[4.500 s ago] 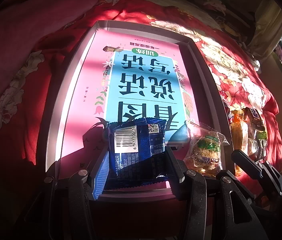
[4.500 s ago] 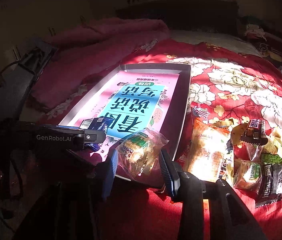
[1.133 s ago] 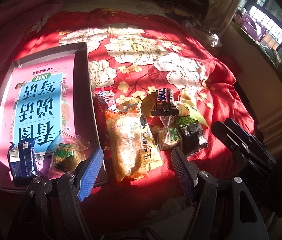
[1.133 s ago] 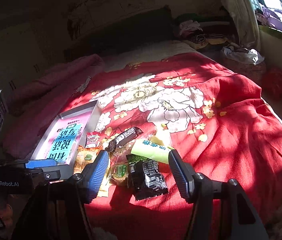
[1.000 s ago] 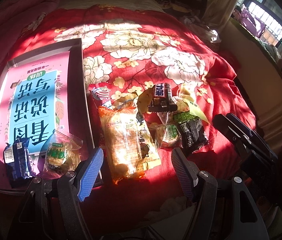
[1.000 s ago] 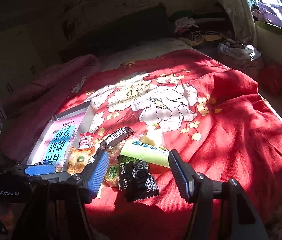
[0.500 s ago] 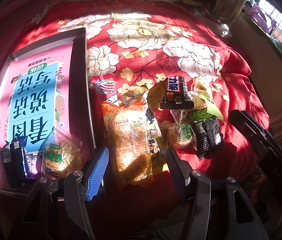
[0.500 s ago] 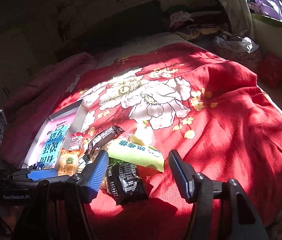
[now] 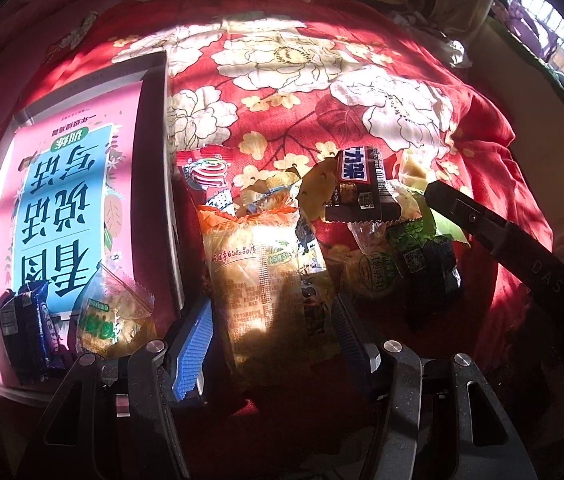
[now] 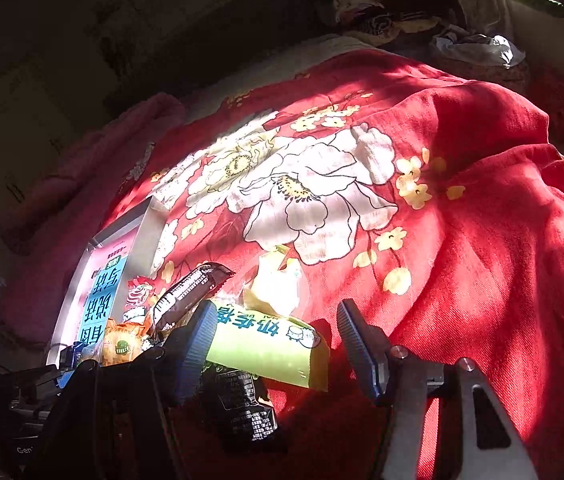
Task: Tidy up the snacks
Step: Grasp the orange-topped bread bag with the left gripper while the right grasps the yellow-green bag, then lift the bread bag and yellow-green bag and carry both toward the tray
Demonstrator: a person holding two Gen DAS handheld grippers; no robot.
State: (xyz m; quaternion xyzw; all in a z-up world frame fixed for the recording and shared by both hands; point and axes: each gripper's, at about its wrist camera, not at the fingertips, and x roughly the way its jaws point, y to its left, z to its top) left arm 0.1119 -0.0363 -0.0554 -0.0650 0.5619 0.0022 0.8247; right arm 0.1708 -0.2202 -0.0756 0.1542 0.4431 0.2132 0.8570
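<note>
left gripper jaws straddle orange bread packet, unclenched; right gripper jaws released.

i see a bed covered with a red blanket with big white flowers. strong sunlight falls across it from a window at the right. a pink quilt lies at the left. the wall behind is dark.
</note>
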